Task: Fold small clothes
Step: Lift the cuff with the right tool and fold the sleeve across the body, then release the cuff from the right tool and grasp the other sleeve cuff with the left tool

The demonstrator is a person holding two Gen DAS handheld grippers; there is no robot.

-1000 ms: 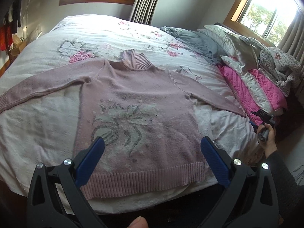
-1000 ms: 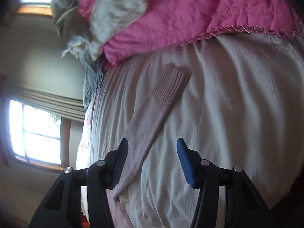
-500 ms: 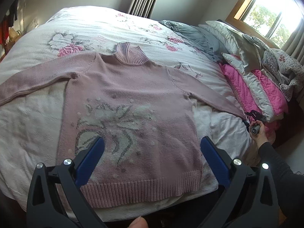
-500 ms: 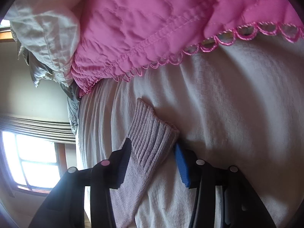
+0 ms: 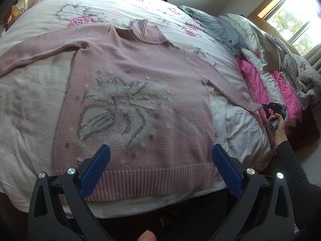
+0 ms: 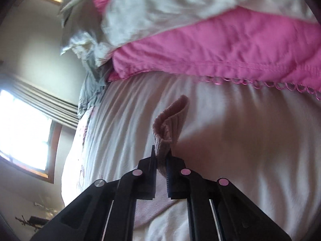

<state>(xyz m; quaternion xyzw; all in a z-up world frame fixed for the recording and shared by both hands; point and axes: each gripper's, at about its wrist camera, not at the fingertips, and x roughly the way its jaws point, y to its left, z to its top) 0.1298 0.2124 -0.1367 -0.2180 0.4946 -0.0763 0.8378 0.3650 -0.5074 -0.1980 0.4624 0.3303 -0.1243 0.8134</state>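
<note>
Sweater (image 5: pixel 140 92) flat on bed (image 5: pixel 30 110). Right gripper (image 6: pixel 161 158) pinches only the cuff (image 6: pixel 170 120) edge; it could slip or drag the body askew. Left gripper (image 5: pixel 160 168) hovers at the hem, fingers wide, empty.

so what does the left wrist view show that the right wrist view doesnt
Only the left wrist view shows the whole pink sweater spread flat on the bed, the open left gripper above its hem, and the hand holding the right gripper. Only the right wrist view shows the right gripper shut on the ribbed sleeve cuff, pinched up off the bedspread. Both show the pink quilt, the sleeve end and a window.
</note>
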